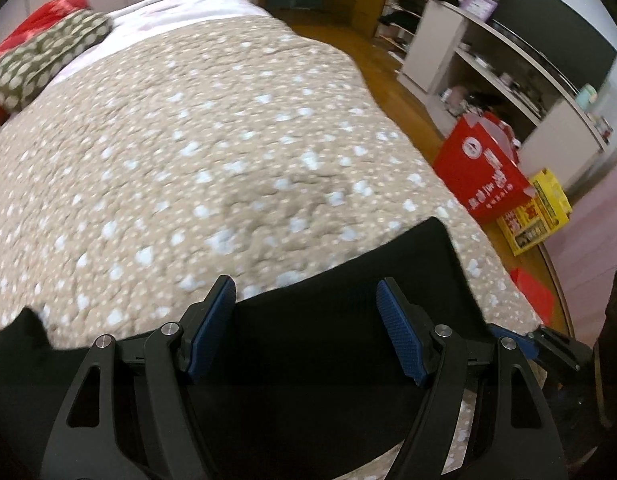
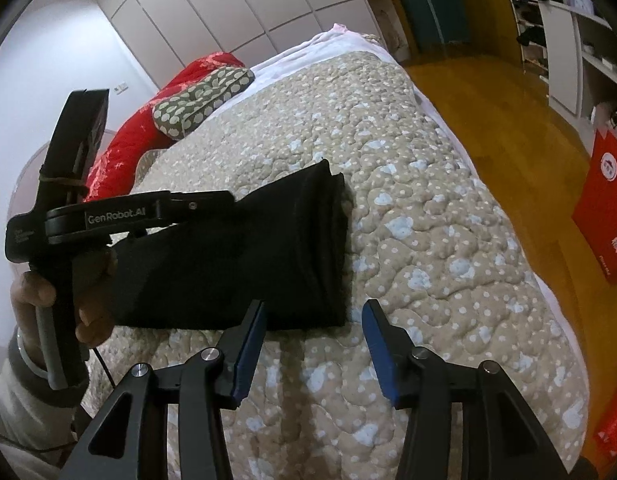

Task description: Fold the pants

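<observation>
On bed: folded pants (image 2: 244, 248) | right gripper (image 2: 314, 320) released | left gripper (image 1: 306, 304) released, hand (image 2: 64, 292) right-view only

My right gripper (image 2: 314, 312) points down with its two blue fingers (image 2: 250, 348) wide apart and nothing between them. My left hand (image 2: 60, 300) holds the handle of my left gripper (image 1: 308, 300). Its blue fingers are apart too.

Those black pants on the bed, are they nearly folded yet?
Mostly. The black pants already lie as a flat, layered bundle on the spotted quilt. Neither the left gripper nor the right gripper holds anything; both are open. Perhaps one last fold remains.
</observation>
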A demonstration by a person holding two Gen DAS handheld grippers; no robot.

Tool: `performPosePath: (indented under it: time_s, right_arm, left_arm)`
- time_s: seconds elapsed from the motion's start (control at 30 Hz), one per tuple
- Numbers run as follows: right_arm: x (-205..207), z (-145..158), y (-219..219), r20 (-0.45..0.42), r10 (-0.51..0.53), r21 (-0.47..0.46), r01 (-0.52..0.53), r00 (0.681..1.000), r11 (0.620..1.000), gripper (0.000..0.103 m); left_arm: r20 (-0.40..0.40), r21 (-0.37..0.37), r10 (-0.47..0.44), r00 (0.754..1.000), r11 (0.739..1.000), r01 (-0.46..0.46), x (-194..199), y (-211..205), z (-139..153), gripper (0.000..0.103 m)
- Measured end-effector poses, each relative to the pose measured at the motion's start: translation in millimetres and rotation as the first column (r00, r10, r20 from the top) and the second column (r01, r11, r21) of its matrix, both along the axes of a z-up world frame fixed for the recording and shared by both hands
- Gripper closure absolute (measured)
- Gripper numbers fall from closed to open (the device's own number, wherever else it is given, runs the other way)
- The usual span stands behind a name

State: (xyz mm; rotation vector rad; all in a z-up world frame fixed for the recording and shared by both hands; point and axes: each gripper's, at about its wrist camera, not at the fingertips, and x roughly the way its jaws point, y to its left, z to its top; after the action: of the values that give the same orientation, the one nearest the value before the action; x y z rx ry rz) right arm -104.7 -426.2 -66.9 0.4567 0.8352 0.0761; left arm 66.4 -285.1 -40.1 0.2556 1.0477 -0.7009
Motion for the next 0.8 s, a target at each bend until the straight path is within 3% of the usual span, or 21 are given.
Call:
performPosePath:
  time_s: [0.17, 0.53, 0.63, 0.8]
  right_arm:
    - [4.6, -2.9, 2.2, 0.014, 0.005, 0.009, -0.005, 1.0, 1.0, 0.054]
    - [3.2, -11.2, -3.9, 0.054, -0.007, 0.078, 0.002, 0.999, 0.997, 0.052]
    - [4.9, -12.5, -3.3, 0.071, -0.01, 0.081, 0.004, 0.997, 0.997, 0.051]
    - [9.1, -14.3, -2.0, 0.093, -0.034, 0.104, 0.024, 0.995, 0.994, 0.046]
  left_arm:
    - [0.014, 0.015, -0.082, 0.997, 0.997, 0.082, -0.4, -22.7, -3.1, 0.03]
    - [-0.029, 0.02, -0.202, 0.979, 0.979, 0.203, 2.6, -69.9, -15.0, 0.03]
    - [-0.08, 0.002, -0.243, 0.967, 0.97, 0.244, 3.5, -80.3, -19.3, 0.03]
    - [-0.069, 0.026, -0.275, 0.959, 0.96, 0.277, 0.3, -89.7, -26.3, 0.03]
